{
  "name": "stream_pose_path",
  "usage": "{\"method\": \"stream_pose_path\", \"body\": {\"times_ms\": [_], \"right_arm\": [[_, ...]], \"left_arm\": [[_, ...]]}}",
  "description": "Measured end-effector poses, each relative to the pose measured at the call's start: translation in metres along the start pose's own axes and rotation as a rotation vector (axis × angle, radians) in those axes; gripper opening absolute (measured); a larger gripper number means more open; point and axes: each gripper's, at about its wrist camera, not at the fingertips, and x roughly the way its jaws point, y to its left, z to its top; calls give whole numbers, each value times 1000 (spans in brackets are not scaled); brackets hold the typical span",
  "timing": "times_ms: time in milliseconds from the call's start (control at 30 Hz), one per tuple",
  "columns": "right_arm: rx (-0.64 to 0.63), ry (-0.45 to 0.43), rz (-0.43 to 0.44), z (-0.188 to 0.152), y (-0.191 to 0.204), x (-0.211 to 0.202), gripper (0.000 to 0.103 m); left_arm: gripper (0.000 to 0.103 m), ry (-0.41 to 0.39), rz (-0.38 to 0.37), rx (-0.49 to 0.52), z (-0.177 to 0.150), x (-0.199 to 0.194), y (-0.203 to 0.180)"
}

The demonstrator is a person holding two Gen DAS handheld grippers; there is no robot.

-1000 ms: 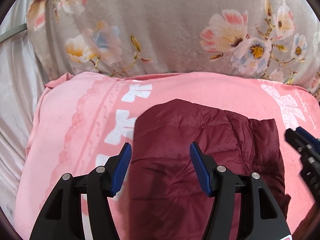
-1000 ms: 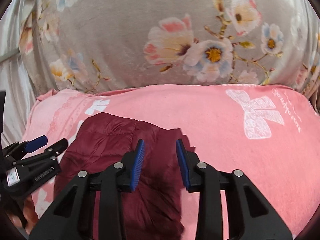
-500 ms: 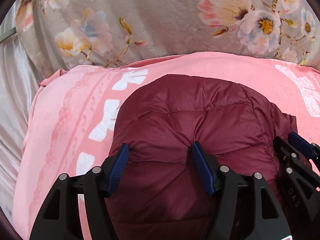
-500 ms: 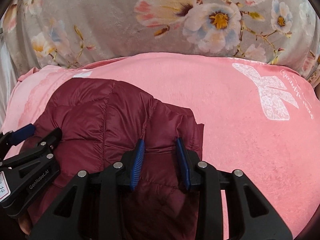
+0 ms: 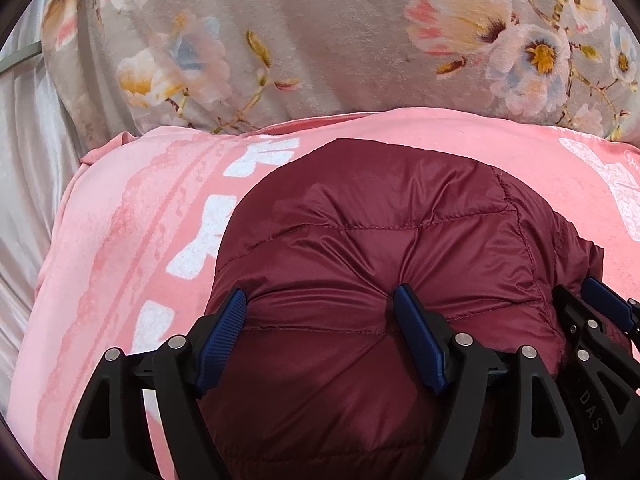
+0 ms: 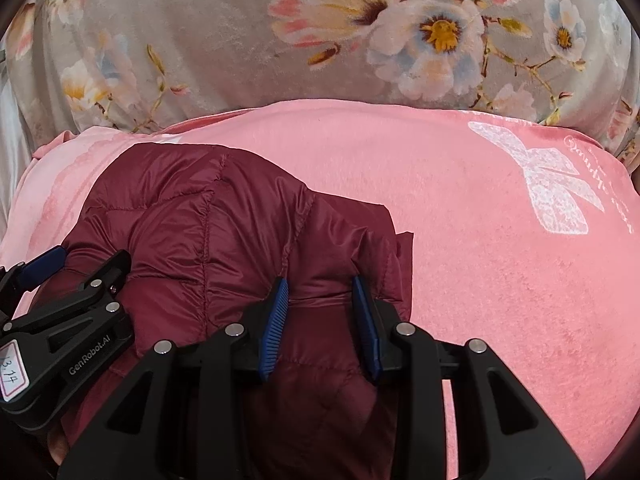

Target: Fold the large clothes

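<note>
Two claws press on the maroon jacket (image 5: 380, 280), which lies as a puffy bundle on the pink blanket (image 5: 120, 248) spread over the bed, near the blanket's left edge, with its far end short of the flowered cover (image 5: 300, 40) beyond.

A second ago the jacket lay flatter and farther ahead, with both claws held above its near end. Since then both have come down and forward, so the padding now bulges up between and ahead of the fingers.

Left claw (image 5: 320, 320): its jaws stand wide, with a swollen quilted panel filling the gap and creased at each blue pad; I judge it to be pushing down, not pinching.

Right claw (image 6: 320, 312): its jaws are narrower, and a ridge of fabric near the jacket's right edge sits between the pads. Whether they actually clamp it I cannot tell.

For the task, this looks like a late step, squeezing air out so the fold stays compact. The slick, springy shell will likely puff back up when released, so the layers may slide apart.
</note>
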Motion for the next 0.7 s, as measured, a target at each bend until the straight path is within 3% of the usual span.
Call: {"method": "stream_pose_path", "body": {"times_ms": [533, 700], "right_arm": [[1, 2, -7, 1, -2, 1, 34], [7, 0, -10, 2, -4, -1, 41]], "left_arm": [[75, -8, 9, 5, -1, 2, -1], [79, -8, 13, -4, -1, 0, 2]]}}
